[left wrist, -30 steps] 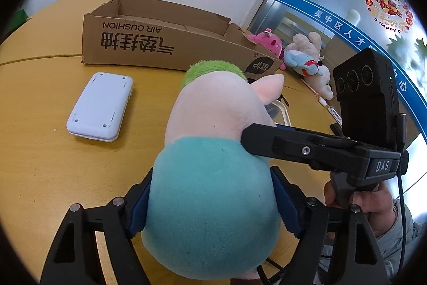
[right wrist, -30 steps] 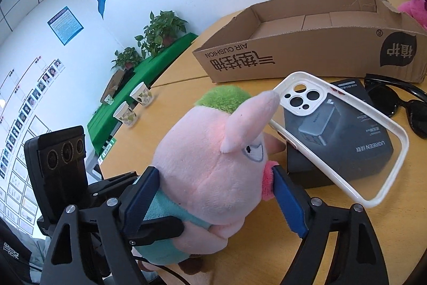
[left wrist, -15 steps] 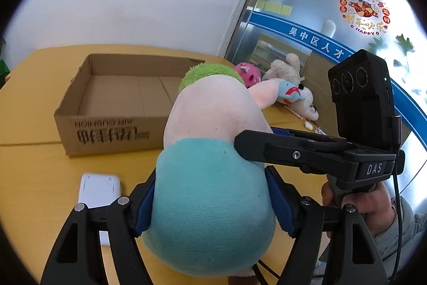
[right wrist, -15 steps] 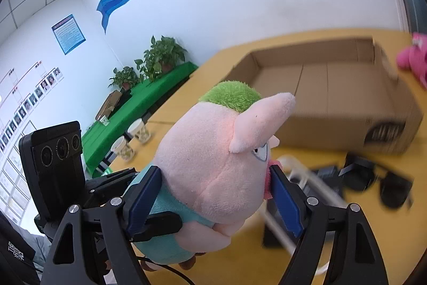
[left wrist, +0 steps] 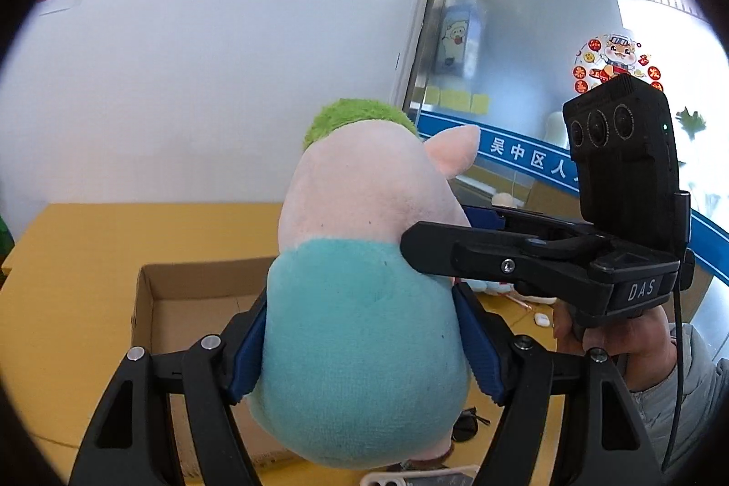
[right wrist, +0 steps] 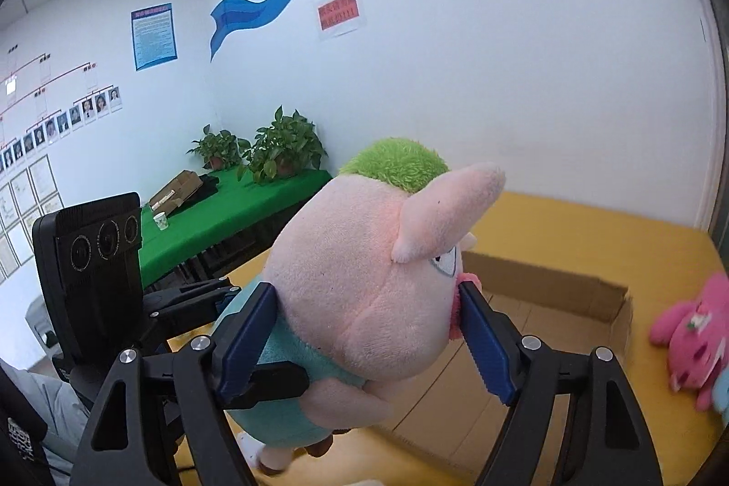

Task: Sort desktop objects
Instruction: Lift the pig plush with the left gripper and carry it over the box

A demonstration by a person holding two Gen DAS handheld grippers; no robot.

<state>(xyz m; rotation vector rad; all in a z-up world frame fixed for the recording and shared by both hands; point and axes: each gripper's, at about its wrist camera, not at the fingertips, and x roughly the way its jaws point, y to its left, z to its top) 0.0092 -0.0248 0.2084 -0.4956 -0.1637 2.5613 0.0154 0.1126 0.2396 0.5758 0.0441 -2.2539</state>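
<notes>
We find both tools, left tool [left wrist: 360, 342] and right tool [right wrist: 364, 338], clenched on 1 plush pig [left wrist: 364, 281] above the cardboard box [right wrist: 560, 304]; next: lower, release

the plush pig [left wrist: 364, 304] sits between the jaws of the left gripper [left wrist: 364, 354] at its body and of the right gripper [right wrist: 364, 345] at its head, above the tabletop [right wrist: 592, 231]; the cardboard box [right wrist: 546, 285] lies on the tabletop behind and below it; a plush toy [right wrist: 692, 331] lies right of the box; sunglasses [left wrist: 467, 427] lie under the pig.
</notes>
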